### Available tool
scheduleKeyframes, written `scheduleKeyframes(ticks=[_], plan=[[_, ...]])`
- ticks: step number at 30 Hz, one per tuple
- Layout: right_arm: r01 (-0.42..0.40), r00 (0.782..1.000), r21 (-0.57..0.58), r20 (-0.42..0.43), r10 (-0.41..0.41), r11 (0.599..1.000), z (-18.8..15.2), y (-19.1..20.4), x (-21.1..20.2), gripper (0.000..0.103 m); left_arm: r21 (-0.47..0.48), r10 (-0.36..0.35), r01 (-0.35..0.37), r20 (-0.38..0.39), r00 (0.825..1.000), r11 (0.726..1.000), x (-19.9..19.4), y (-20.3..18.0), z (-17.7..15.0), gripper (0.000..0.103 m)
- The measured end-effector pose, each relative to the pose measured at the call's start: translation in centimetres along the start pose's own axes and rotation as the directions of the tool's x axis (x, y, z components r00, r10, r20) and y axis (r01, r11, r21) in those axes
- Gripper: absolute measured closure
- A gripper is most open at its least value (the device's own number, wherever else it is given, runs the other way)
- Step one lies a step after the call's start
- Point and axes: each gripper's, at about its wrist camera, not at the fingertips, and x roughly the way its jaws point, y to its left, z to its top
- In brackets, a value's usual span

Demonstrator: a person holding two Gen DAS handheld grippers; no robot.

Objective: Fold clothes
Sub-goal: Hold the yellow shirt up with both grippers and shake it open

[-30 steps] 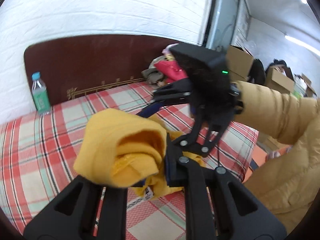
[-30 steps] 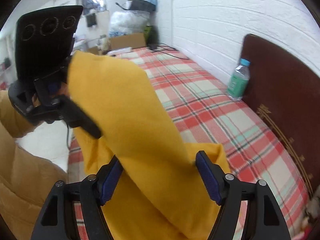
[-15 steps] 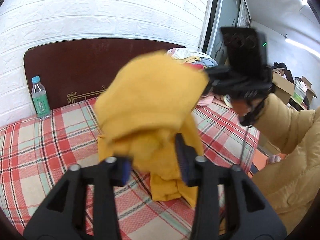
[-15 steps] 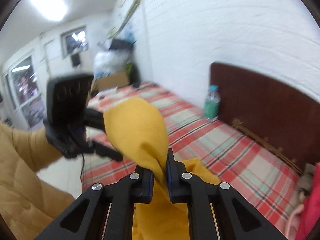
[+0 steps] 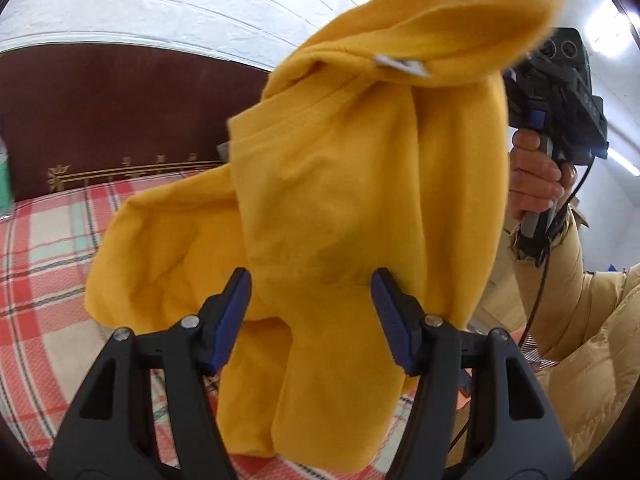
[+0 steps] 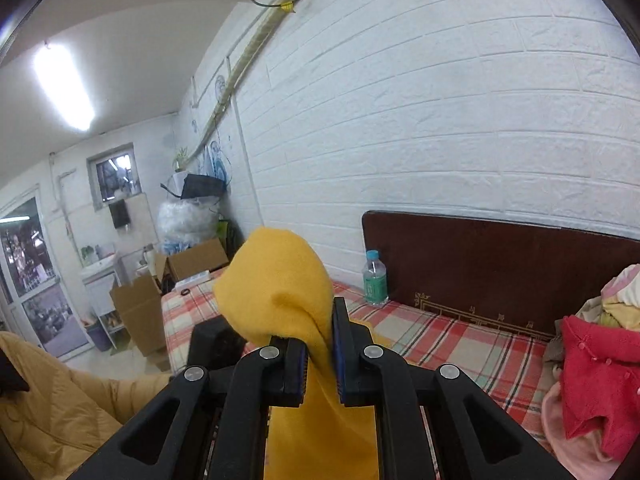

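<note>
Between the right gripper's (image 6: pixel 320 354) jaws a fold of the yellow garment (image 5: pixel 360 184) is pinched tight, the blue pads pressed on the cloth from both sides. Above the jaws the fabric bunches into a rounded peak; below them it drops straight down as a flat band. Seen from the left wrist camera, the garment's long axis runs roughly vertical: its top is drawn up toward the upper right, where it leaves the picture, and its lower end hangs down past the left gripper (image 5: pixel 312 316) toward the plaid bedspread (image 5: pixel 44 264). A white label (image 5: pixel 400 65) shows near the top of the bundle, and one lobe of cloth, perhaps a sleeve or hood, sags out to the left of the left jaws.

The left gripper's jaws are opening; the hanging cloth lies between them, and motion blur makes it hard to judge contact, though the pads do not appear to press on it.

To the right of the left jaws a hand (image 5: pixel 534 180) in a tan padded sleeve grips the handle of the other tool. Beyond the jaws stands a dark wooden headboard (image 6: pixel 500 264) against a white brick wall (image 6: pixel 440 120), with a water bottle (image 6: pixel 375 278) at its left end. A red garment (image 6: pixel 596 376) lies on a pile to the right of the right jaws.
</note>
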Motion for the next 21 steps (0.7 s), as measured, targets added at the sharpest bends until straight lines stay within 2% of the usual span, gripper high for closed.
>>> scheduleKeyframes(ticks=[3,5,7,11,14,16,17,18,19,20,21], plan=[[-0.006,1.000,0.004,0.013,0.006,1.000,-0.4,0.6,-0.6,0.093,-0.008,-0.065,0.065,-0.009,0.998,0.998,1.2,-0.3,0.2,0.039],[0.005,1.000,0.024,0.015,-0.005,1.000,-0.9,0.7,-0.9,0.093,-0.003,-0.096,0.096,-0.009,0.995,0.995,2.0,-0.7,0.1,0.046],[0.004,1.000,0.061,0.019,-0.005,0.998,-1.6,0.1,-1.4,0.093,0.030,-0.079,0.079,0.002,0.997,0.996,2.5,-1.7,0.0,0.090],[0.036,0.998,0.096,0.053,-0.042,0.995,-2.6,-0.2,-2.6,0.093,0.068,0.000,-0.003,0.049,0.999,0.998,2.3,-3.2,-0.2,0.096],[0.038,0.995,0.113,0.089,-0.048,0.993,-2.6,-0.1,-4.1,0.093,0.056,-0.004,-0.003,0.126,0.992,0.998,0.1,-3.2,0.4,0.096],[0.032,0.993,0.125,0.105,-0.045,0.992,-2.5,0.1,-4.7,0.093,0.038,0.008,-0.014,0.146,0.989,0.999,-1.0,-2.7,0.4,0.095],[0.028,0.993,0.131,0.111,-0.043,0.991,-2.5,0.1,-5.0,0.093,0.024,0.017,-0.021,0.145,0.989,0.999,-1.2,-2.2,0.3,0.094],[0.024,0.992,0.137,0.117,-0.040,0.990,-2.5,0.1,-5.3,0.093,0.008,0.022,-0.023,0.138,0.990,1.000,-1.2,-1.6,0.2,0.086],[0.019,0.992,0.143,0.122,-0.037,0.990,-2.5,0.2,-5.5,0.093,-0.008,0.027,-0.026,0.131,0.991,1.000,-1.2,-1.1,0.0,0.064],[0.014,0.992,0.148,0.125,-0.033,0.989,-2.5,0.2,-5.6,0.093,-0.023,0.028,-0.025,0.124,0.992,0.999,-1.1,-0.5,-0.2,0.047],[0.008,0.992,0.154,0.126,-0.027,0.988,-2.6,0.3,-5.7,0.093,-0.030,0.012,-0.008,0.119,0.993,1.000,-0.8,-0.2,-0.3,0.021]])
